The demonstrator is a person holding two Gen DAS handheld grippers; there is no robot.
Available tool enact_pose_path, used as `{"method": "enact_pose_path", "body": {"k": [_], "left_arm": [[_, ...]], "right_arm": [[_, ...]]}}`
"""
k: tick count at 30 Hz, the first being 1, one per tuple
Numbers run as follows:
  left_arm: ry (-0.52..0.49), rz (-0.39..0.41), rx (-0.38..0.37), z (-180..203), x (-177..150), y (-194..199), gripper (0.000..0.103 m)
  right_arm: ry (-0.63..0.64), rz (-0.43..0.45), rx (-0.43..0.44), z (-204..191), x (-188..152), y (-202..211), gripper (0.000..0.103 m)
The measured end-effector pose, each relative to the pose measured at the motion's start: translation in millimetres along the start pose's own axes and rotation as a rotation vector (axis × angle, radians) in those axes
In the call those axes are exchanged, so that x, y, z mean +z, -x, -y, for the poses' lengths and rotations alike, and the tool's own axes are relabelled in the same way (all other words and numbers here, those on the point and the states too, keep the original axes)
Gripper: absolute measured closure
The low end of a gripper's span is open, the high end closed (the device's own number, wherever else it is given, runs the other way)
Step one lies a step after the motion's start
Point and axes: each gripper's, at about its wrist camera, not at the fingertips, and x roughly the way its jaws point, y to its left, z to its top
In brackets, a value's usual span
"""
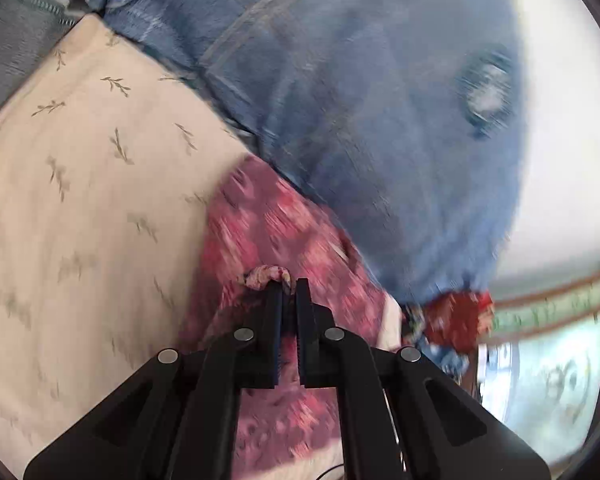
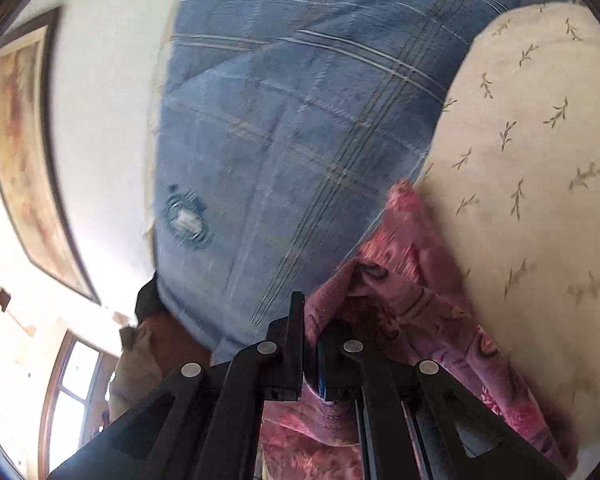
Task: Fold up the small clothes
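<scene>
A pink patterned small garment (image 1: 268, 232) hangs over the cream leaf-print bedsheet (image 1: 80, 168). My left gripper (image 1: 288, 286) is shut on a bunched edge of it, which pokes out above the fingertips. In the right wrist view the same pink garment (image 2: 412, 292) drapes down to the right. My right gripper (image 2: 312, 320) is shut on a fold of it, with cloth squeezed between the black fingers (image 2: 296, 320). Both views are blurred by motion.
A blue plaid blanket (image 1: 360, 100) with a round patch (image 1: 486, 92) lies behind the garment, also as the blue blanket (image 2: 280, 120) in the right view. A framed picture (image 2: 24, 140) and a window (image 2: 72, 392) are on the wall. A red cloth (image 1: 460, 316) sits at the blanket's edge.
</scene>
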Motion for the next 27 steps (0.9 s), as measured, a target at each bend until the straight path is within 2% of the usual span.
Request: {"method": "enact_pose_path", "body": {"k": [2, 4, 7, 9, 11, 13, 15, 16, 17, 18, 20, 21, 22, 25, 27], "left_arm": [[0.052, -0.031, 0.024, -9.5, 10.9, -16.4, 0.100], [0.053, -0.053, 0.007, -12.7, 10.6, -18.8, 0.099], [0.001, -0.051, -0.036, -3.3, 6.2, -9.3, 0.099], [0.002, -0.042, -0.061, 4.3, 15.5, -6.8, 0.099], [0.008, 0.006, -0.041, 11.2, 32.2, -5.7, 0.099], [0.053, 0.071, 0.018, 11.0, 57.2, -3.4, 0.099], [0.098, 0.076, 0.044, 4.6, 70.9, -1.7, 0.099], [0.093, 0.061, 0.050, 2.8, 73.7, 0.3, 0.099], [0.063, 0.051, 0.057, 3.7, 72.7, 2.7, 0.099], [0.006, 0.044, 0.084, 6.4, 67.9, 6.7, 0.094], [-0.130, 0.020, 0.135, 10.3, 49.4, 13.1, 0.073], [-0.180, -0.003, 0.132, 11.9, 38.7, 12.8, 0.057], [-0.229, -0.028, 0.114, 11.6, 27.6, 14.3, 0.049], [-0.387, -0.112, 0.049, 12.5, -8.7, 18.9, 0.044], [-0.459, -0.148, 0.037, 13.5, -29.3, 18.8, 0.041]], "right_arm": [[-0.054, -0.019, -0.048, 15.6, 6.4, -15.9, 0.094], [-0.103, -0.046, -0.053, 24.7, 7.0, -23.7, 0.093], [-0.137, -0.099, -0.004, 28.8, 2.3, -31.1, 0.088], [-0.121, -0.108, 0.023, 21.8, 6.2, -37.1, 0.088], [-0.103, -0.044, 0.042, 11.1, 21.1, -39.0, 0.089], [-0.115, 0.026, 0.032, 9.5, 35.7, -38.9, 0.089], [-0.166, 0.056, -0.015, 16.6, 48.5, -40.0, 0.087], [-0.188, 0.055, -0.028, 20.2, 52.4, -38.9, 0.080], [-0.192, 0.061, -0.051, 21.9, 54.5, -34.6, 0.074], [-0.168, 0.074, -0.072, 19.9, 54.6, -28.1, 0.071], [-0.103, 0.093, -0.098, 15.5, 54.1, -13.7, 0.059], [-0.071, 0.108, -0.128, 14.3, 52.9, -4.0, 0.057], [-0.046, 0.111, -0.156, 13.2, 51.9, 2.8, 0.056], [0.013, 0.065, -0.229, 9.9, 45.1, 5.3, 0.056], [0.051, 0.032, -0.265, 9.3, 38.3, 8.3, 0.056]]}}
